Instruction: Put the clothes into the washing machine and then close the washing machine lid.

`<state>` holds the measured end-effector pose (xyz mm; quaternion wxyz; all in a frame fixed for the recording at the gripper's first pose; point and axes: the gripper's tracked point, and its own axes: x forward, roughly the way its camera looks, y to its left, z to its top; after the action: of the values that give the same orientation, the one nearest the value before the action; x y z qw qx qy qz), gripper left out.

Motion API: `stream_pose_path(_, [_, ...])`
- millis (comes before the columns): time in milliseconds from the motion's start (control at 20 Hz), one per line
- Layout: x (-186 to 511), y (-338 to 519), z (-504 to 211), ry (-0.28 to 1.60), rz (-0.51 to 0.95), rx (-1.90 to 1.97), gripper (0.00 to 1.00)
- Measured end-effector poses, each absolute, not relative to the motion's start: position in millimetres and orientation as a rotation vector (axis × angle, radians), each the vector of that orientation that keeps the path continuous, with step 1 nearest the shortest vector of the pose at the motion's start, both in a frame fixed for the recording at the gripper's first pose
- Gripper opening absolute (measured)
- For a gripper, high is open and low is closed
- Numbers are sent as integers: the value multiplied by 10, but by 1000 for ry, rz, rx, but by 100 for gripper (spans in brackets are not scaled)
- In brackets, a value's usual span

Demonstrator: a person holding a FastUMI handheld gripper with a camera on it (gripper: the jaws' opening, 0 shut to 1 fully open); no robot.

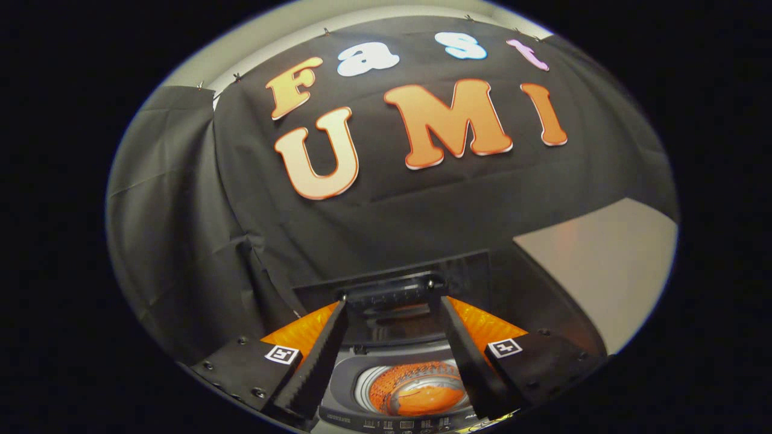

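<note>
The hand-held gripper (pixel 391 304) is closest. Its two black fingers (pixel 316 361) have bumpy inner sides. They reach forward with a wide gap between them, and their tips sit at the two ends of the dark lid (pixel 395 292). I cannot tell if they press on it. Small black-and-white square tags (pixel 282 354) sit on the gripper's body, one by each finger.

Down in the gap between the fingers is the washing machine (pixel 362 395). Its round tub is open at the top, and orange clothes (pixel 422 395) lie inside it. A row of small buttons (pixel 407 424) runs along the near edge of the machine.

The lid stands up at the back of the machine, and it looks a bit see-through. Orange shapes (pixel 295 331) show on both sides of it, behind the fingers.

Behind the lid hangs the black cloth wall (pixel 181 241). A pale wall (pixel 597 265) is off to the right.
</note>
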<state>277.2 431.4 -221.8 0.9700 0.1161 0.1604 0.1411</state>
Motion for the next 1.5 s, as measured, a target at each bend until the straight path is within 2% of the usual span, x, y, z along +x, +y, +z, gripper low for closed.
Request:
stream_pose_path(250, [2958,4128,-1490,219,263,206,97])
stream_pose_path(550, [3491,4151,-1140,175,275,192,98])
stream_pose_path(1100, [4735,4099,-2063,345,195,130,98])
stream_pose_path(1500, [4948,4113,-2781,500,161,45,98])
